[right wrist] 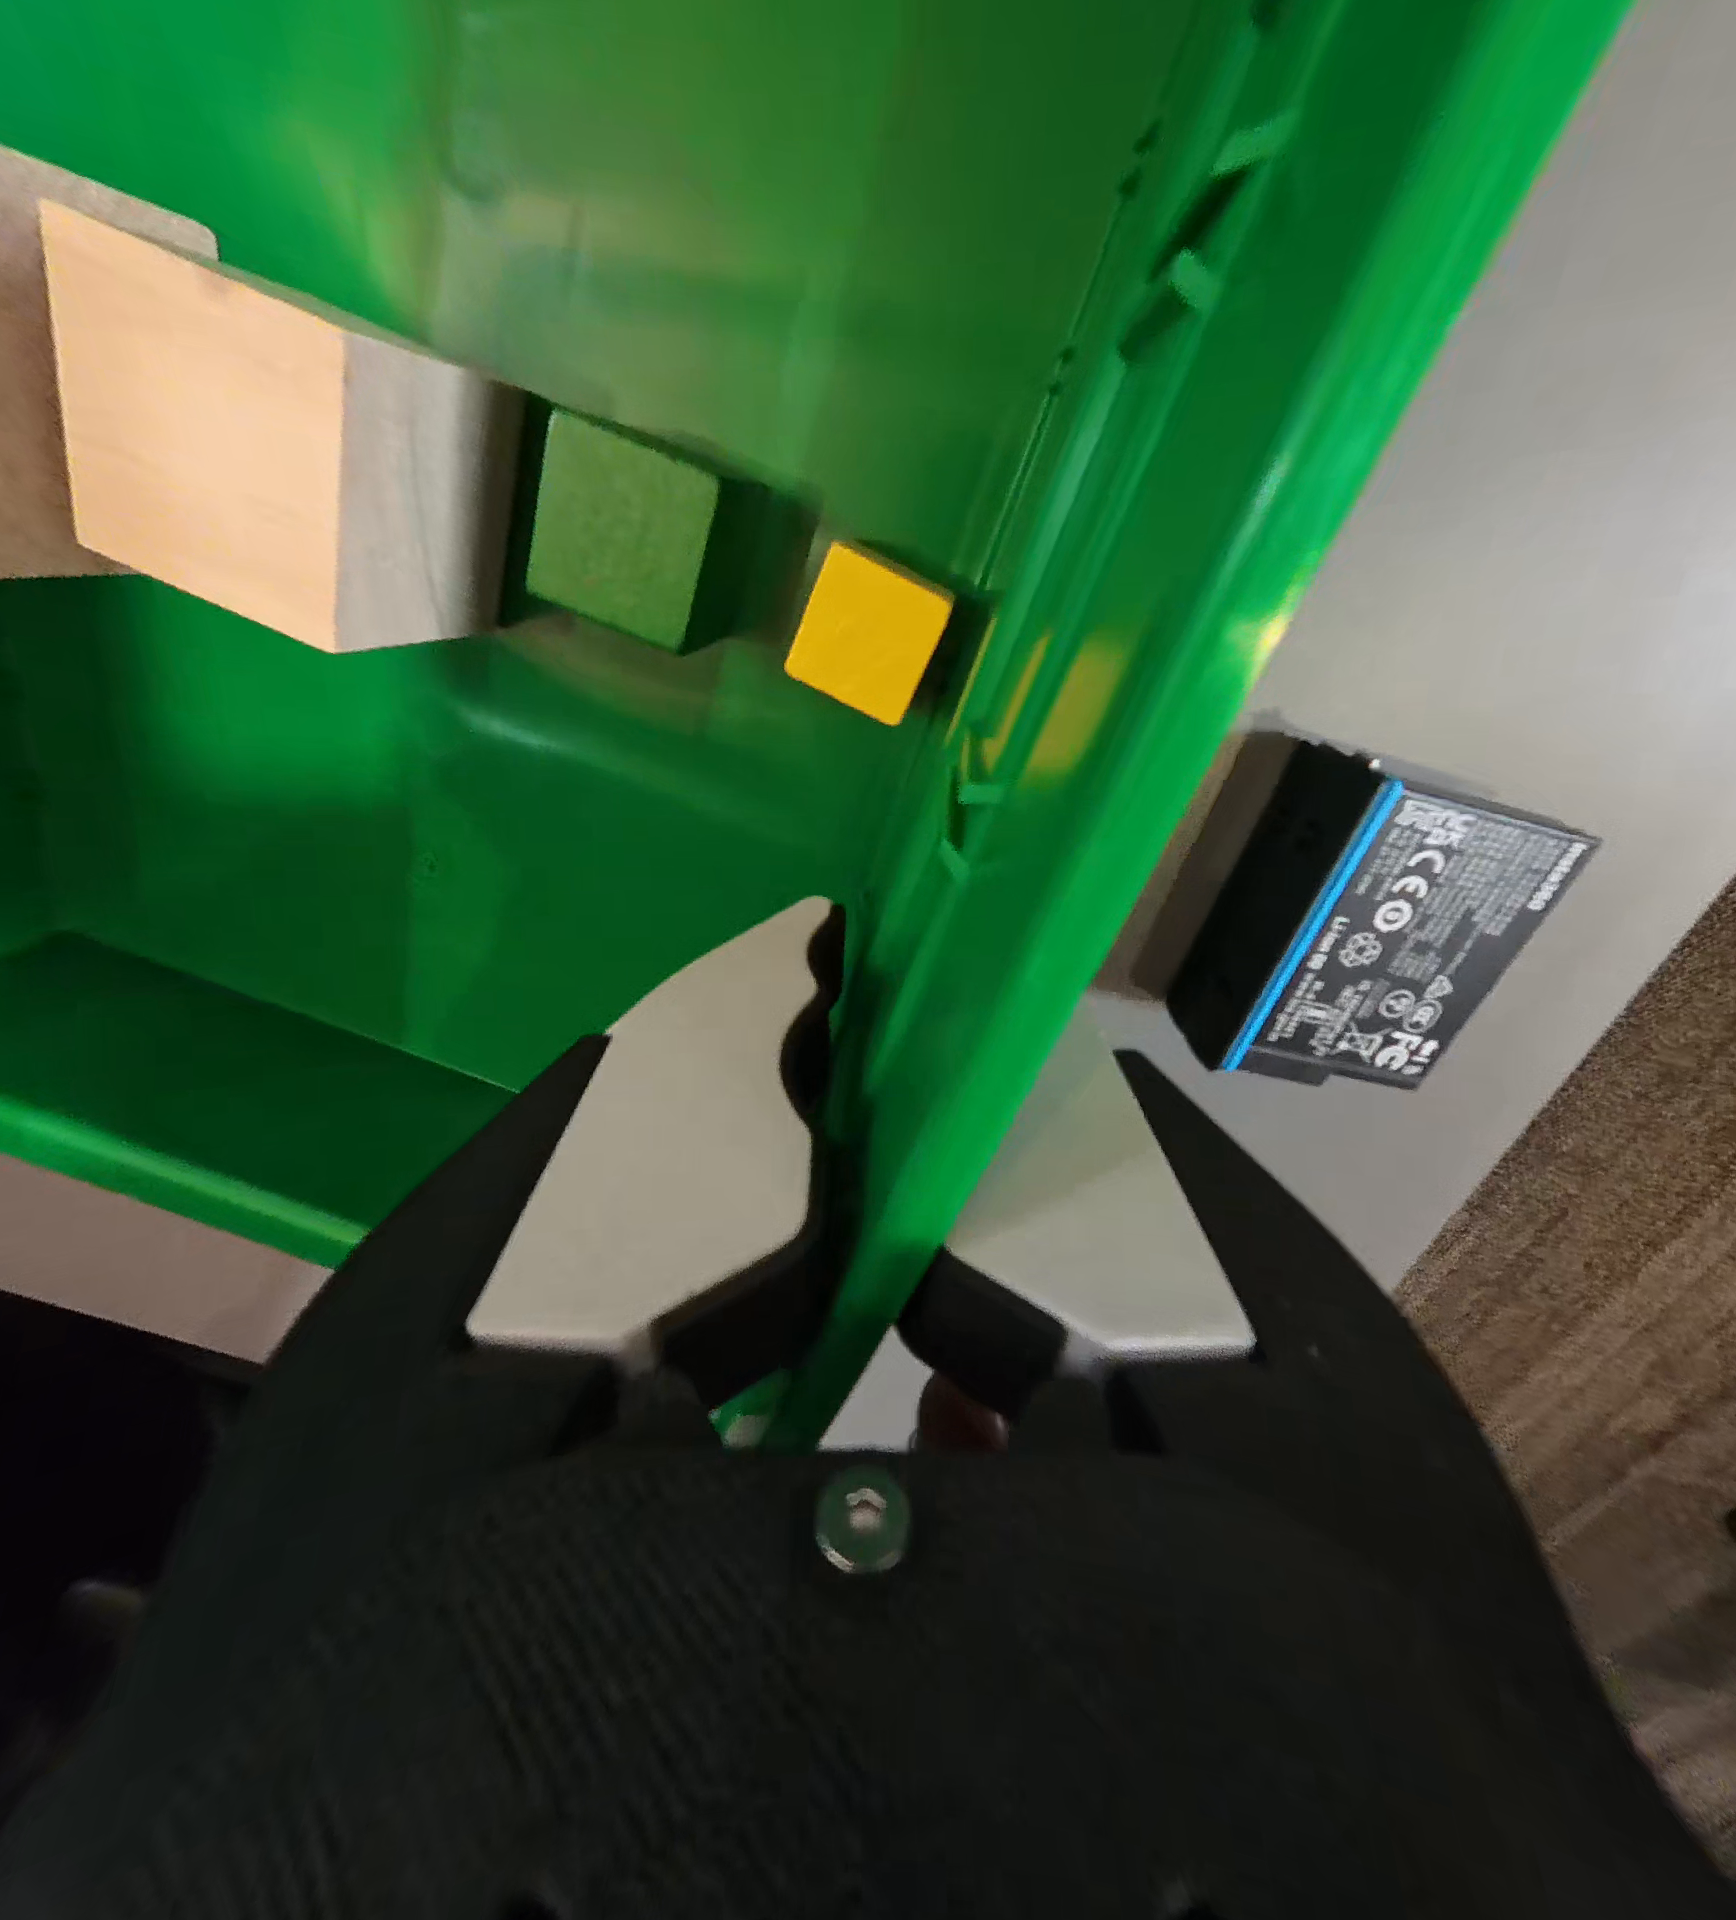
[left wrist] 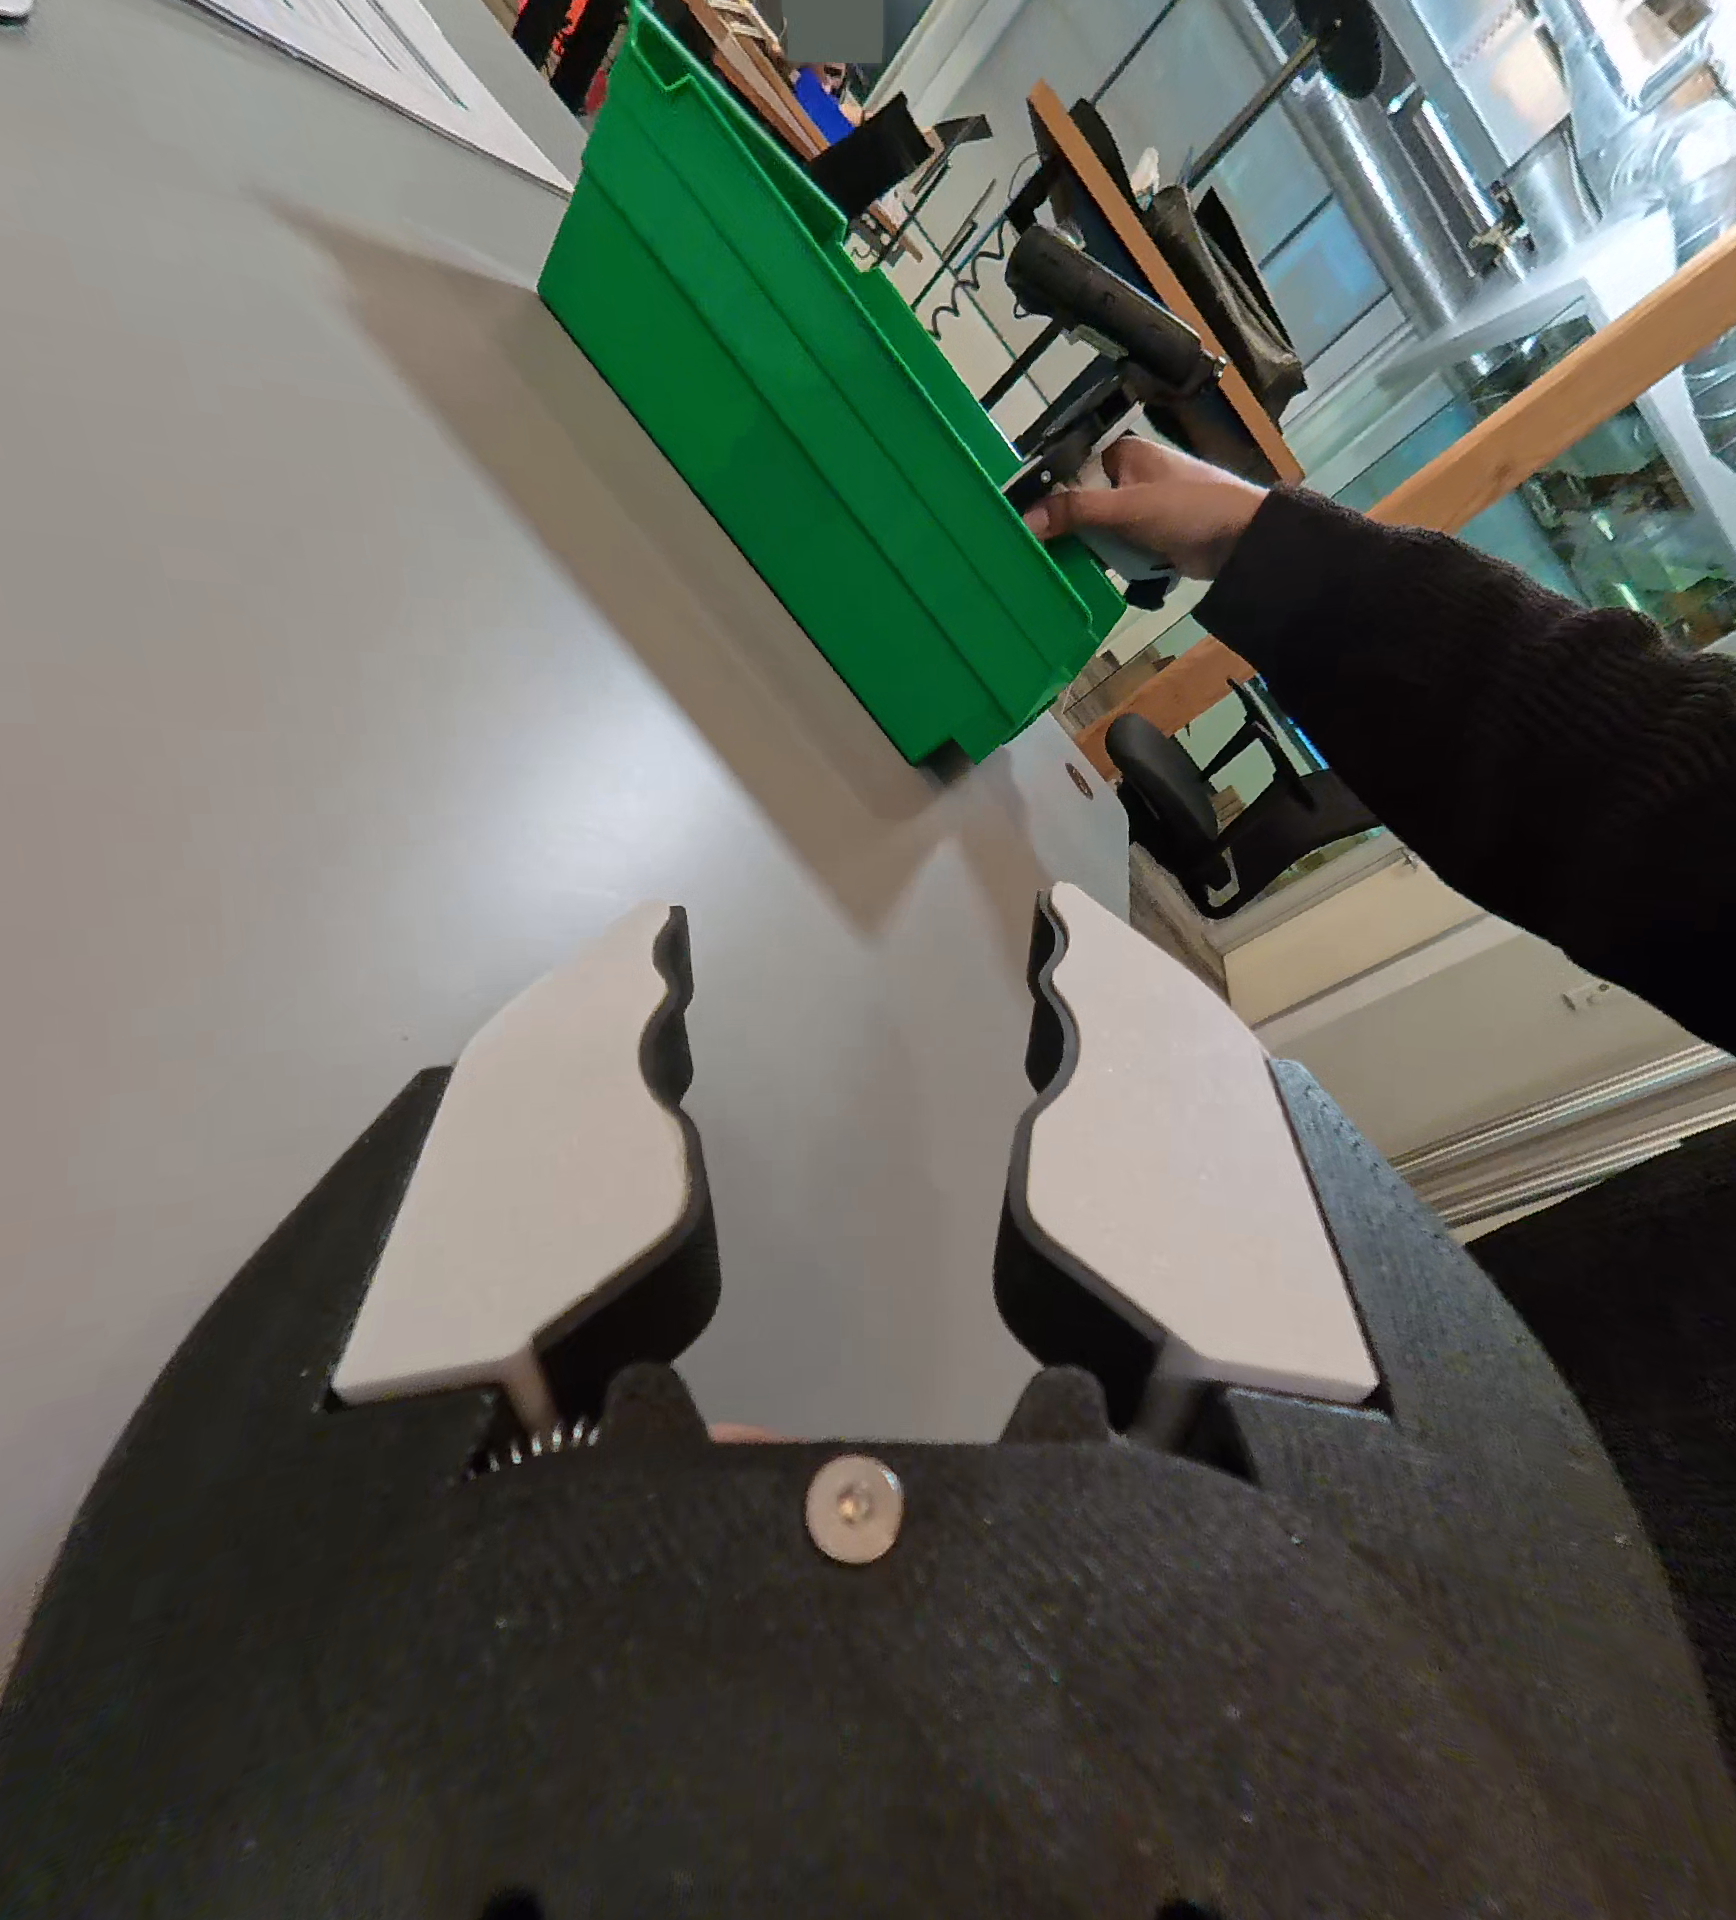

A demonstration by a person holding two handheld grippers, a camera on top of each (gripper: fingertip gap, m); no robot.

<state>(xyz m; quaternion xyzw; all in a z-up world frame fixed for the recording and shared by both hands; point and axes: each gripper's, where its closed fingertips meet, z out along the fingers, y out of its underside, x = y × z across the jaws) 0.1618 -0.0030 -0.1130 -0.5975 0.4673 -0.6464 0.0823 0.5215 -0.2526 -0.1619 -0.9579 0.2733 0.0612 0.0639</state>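
Note:
My left gripper [left wrist: 864,909] is open and empty, held low over a grey table [left wrist: 220,623]. Ahead of it stands a green plastic bin [left wrist: 770,416]. A hand [left wrist: 1144,504] in a black sleeve holds my right gripper [left wrist: 1051,473] at the bin's near rim. In the right wrist view, the right gripper [right wrist: 905,1039] is shut on the bin's side wall [right wrist: 1103,623], one finger inside and one outside. Inside the bin lie a pale wooden block [right wrist: 199,416], a green cube [right wrist: 625,520] and a yellow cube [right wrist: 869,629] in a row.
A black battery with a blue stripe [right wrist: 1363,914] lies on the table just outside the bin. Brown carpet [right wrist: 1622,1351] shows past the table edge. A white sheet [left wrist: 376,62] lies at the table's far side. An office chair [left wrist: 1176,800] and a wooden rail [left wrist: 1570,384] stand beyond.

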